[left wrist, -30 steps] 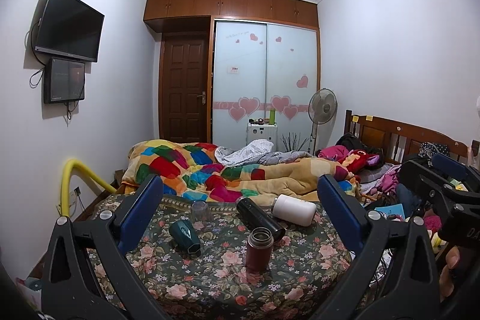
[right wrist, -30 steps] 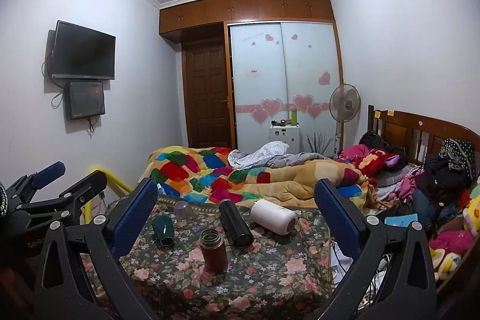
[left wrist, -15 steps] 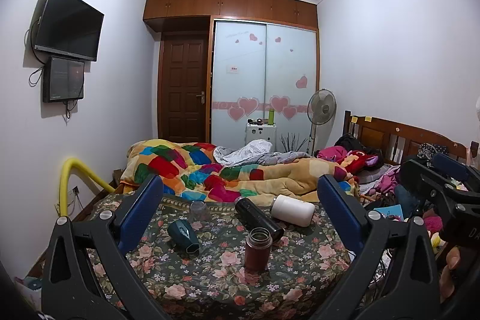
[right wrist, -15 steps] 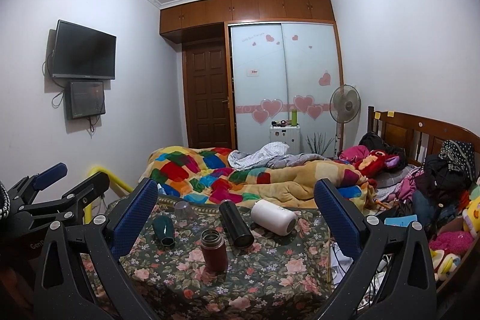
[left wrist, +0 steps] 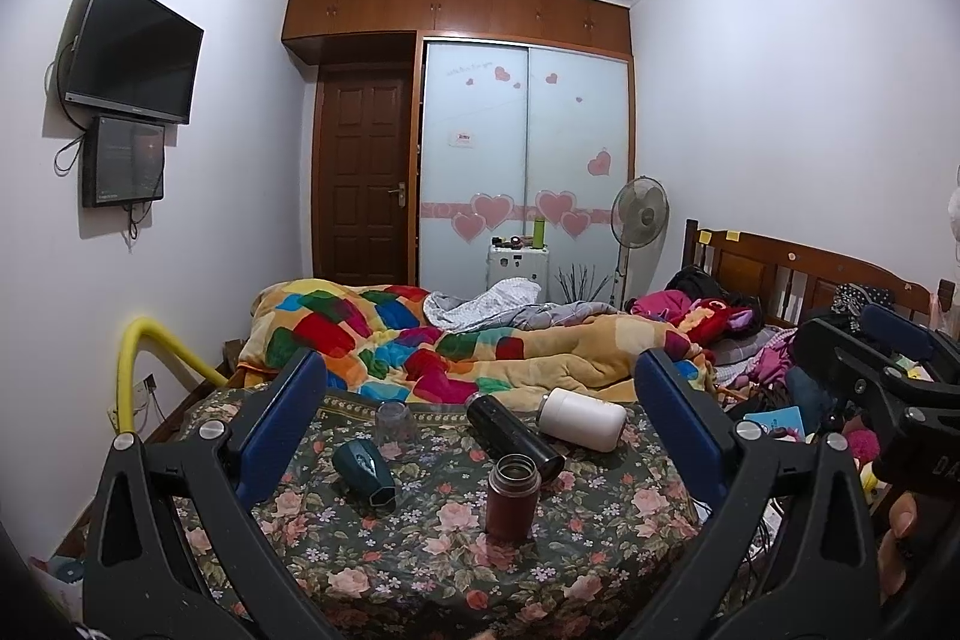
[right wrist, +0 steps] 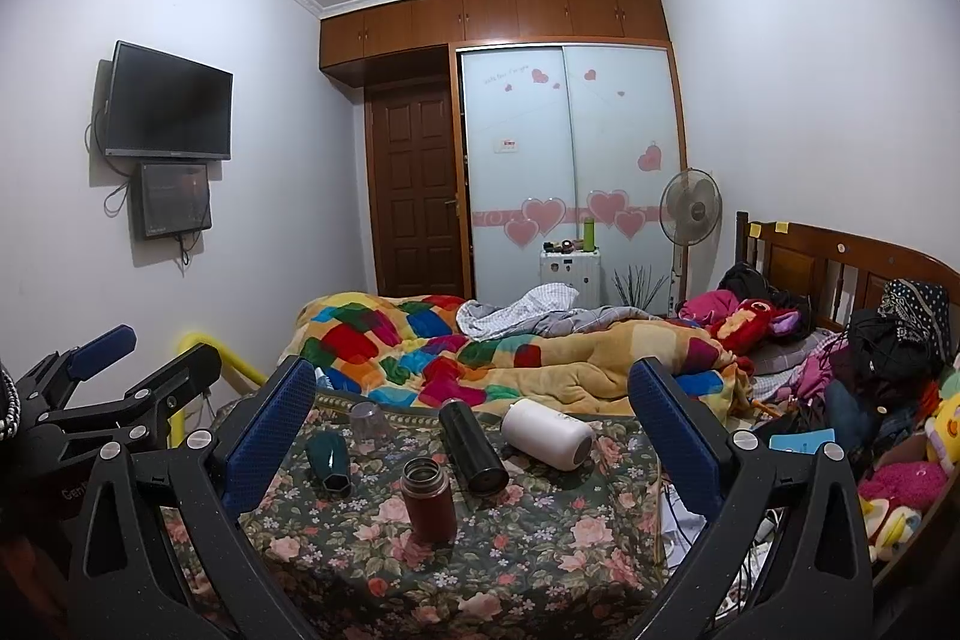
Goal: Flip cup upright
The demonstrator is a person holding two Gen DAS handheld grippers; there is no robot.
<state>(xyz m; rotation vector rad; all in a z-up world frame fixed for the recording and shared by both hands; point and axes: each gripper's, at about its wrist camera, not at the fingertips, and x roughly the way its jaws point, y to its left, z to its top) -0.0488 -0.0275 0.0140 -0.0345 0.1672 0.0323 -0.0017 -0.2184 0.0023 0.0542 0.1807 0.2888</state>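
On the flowered tablecloth several cups stand or lie. A dark red flask stands upright with its mouth open. A black flask, a white flask and a dark green cup lie on their sides. A clear glass stands mouth down at the back. My left gripper is open and empty, short of the cups. My right gripper is open and empty, also short of them.
A bed with a patchwork quilt lies right behind the table. Clothes and toys pile up at the right by the wooden headboard. A yellow pipe curves at the left wall. A fan stands by the wardrobe.
Both views have shifted only slightly; the left wrist view has the table a little lower. No cup has moved and both grippers stay open.
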